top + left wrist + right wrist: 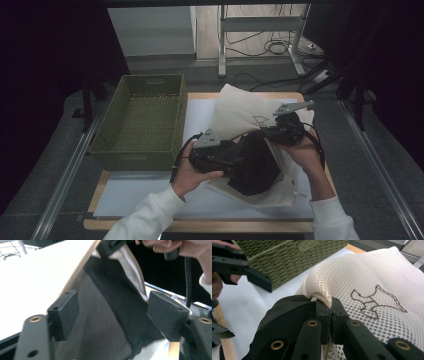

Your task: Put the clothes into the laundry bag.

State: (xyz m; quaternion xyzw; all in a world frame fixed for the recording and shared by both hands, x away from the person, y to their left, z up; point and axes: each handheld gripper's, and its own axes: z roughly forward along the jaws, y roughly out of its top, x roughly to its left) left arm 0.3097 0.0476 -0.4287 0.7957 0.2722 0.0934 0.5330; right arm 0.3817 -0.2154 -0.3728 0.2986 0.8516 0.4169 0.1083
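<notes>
high view is showing a person working at a white-covered table (150, 200), with a woven green rectangular basket (142, 120) sitting empty at the left and a cream mesh laundry bag with a brown stitched outline (240, 112) lying at the centre-right. a black fabric garment (255, 167) is bulging out of the bag's near mouth, between the 2 grippers.

the right gripper (330, 315) is pinching the bag's mesh rim, its jaws pressed together on a fold of the cream net and lifting the mouth open. the left gripper (112, 312) is sitting with its jaws spread wide, 1 pad on each side of the dark cloth, not yet closing on it.

the relation that matters: the garment is lying straight ahead of the left gripper, just beyond its open jaws, with the bag's mouth facing toward the person's left. the left hand (192, 175) is the nearer one and looks, in my judgement, placed either to grip the cloth or push it deeper, while the right is holding the opening. which of those is intended i cannot tell.
</notes>
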